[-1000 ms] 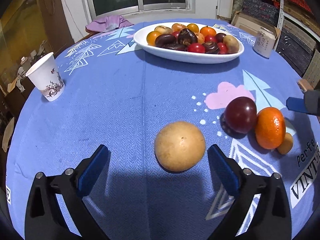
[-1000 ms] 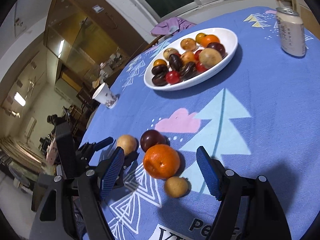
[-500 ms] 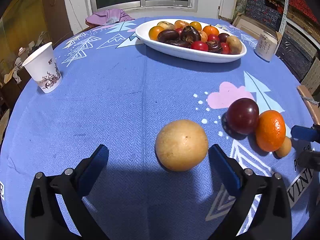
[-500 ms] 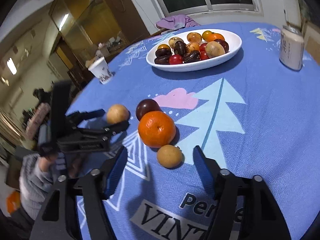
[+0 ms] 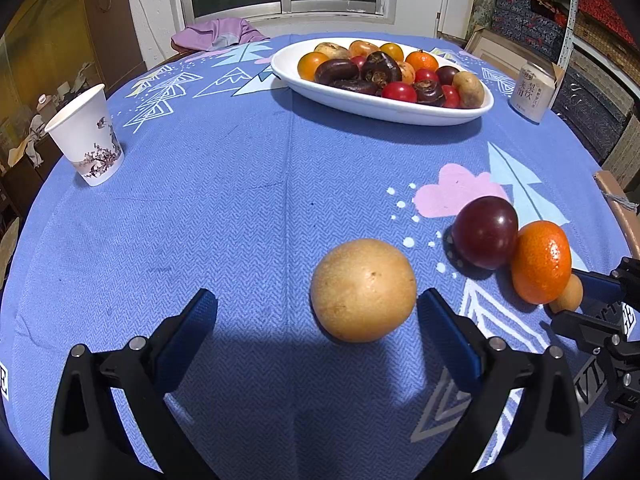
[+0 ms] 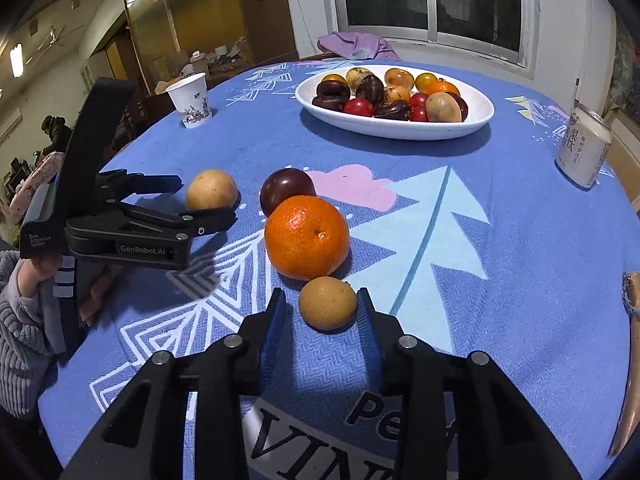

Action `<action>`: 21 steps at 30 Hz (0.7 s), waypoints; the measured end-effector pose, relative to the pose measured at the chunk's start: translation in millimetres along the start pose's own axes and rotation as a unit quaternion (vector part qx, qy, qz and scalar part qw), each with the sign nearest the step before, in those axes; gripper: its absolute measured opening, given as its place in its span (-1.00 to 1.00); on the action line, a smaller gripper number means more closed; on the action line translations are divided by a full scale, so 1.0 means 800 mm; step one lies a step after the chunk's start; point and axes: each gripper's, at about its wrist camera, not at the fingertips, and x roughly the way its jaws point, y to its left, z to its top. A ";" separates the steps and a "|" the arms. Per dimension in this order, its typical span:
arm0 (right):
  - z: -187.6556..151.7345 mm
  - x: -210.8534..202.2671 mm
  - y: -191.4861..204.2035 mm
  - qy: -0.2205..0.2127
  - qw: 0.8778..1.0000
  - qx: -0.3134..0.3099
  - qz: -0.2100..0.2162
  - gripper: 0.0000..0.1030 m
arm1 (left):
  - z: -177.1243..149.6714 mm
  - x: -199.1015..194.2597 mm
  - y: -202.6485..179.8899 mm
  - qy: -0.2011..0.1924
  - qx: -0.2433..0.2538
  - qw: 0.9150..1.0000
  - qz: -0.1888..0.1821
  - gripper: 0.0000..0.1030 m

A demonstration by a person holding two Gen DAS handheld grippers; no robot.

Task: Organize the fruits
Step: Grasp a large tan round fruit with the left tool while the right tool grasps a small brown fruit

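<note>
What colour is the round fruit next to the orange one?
The round fruit is dark purplish red, seen best in the left wrist view.

I count four loose fruits: two tan ones (image 6: 211, 190) (image 6: 327, 303), one orange (image 6: 307, 237), one plum (image 6: 286, 186); one cup (image 6: 190, 100), one can (image 6: 583, 147), one dish (image 6: 476, 118).

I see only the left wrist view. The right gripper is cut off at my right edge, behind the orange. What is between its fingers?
Observer: The small tan fruit lies between the fingers of the right gripper, which have just been closing.
Operator: Do both fingers press on it?
Observer: Not yet. A gap shows beside the left finger; the right one is at its skin.
Operator: Is the fruit free of the orange?
Observer: No, it rests against the orange.
</note>
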 end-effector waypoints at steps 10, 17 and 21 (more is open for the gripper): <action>0.000 0.002 -0.002 0.004 1.000 0.003 0.000 -0.28 | 0.002 -0.005 -0.008 -0.015 0.013 1.000 0.020 0.92; 0.000 0.004 -0.001 0.004 1.000 0.003 0.001 -0.26 | 0.002 -0.013 -0.019 -0.033 0.033 0.998 0.035 0.92; 0.000 0.004 -0.001 0.004 1.000 0.003 0.000 -0.25 | 0.003 -0.020 -0.022 -0.047 0.037 0.997 0.041 0.92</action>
